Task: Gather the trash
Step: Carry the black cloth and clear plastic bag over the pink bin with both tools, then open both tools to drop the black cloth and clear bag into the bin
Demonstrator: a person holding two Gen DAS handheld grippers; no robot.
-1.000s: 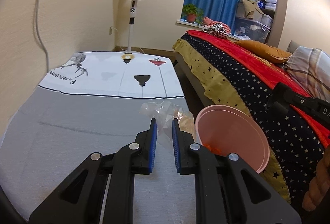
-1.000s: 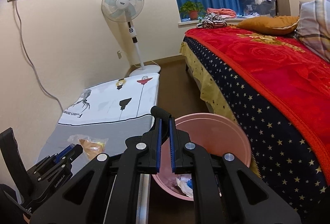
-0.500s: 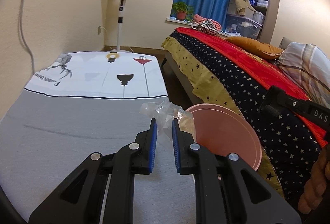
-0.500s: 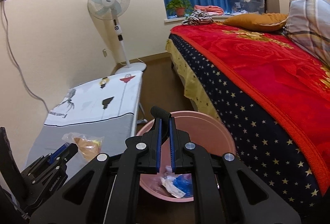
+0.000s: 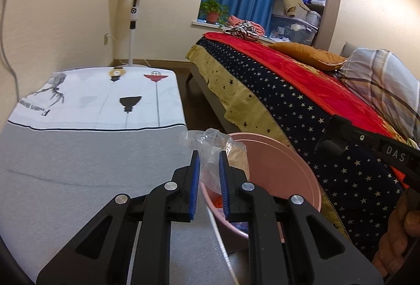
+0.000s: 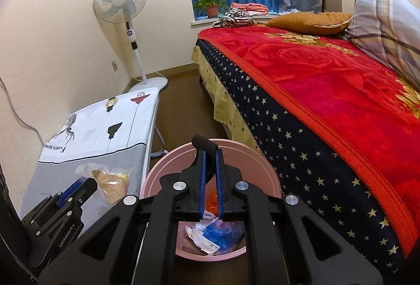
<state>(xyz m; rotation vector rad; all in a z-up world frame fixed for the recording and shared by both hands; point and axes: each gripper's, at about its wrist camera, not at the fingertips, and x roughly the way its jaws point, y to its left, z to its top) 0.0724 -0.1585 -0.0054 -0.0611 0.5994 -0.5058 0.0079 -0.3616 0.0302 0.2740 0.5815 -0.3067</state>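
The left tool (image 5: 209,169) points level, its blue pads closed on a clear bag (image 5: 220,153) that hangs past the worktop (image 5: 78,167) edge, just above the pink bin (image 5: 275,174) rim. The right tool (image 6: 209,174) tilts down over the bin, pads nearly together, gripping a black strap (image 6: 204,144). Trash (image 6: 215,232) lies in the bin beneath it.

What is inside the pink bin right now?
The pink bin holds crumpled white paper, a blue wrapper and something orange. The right gripper covers the rest.
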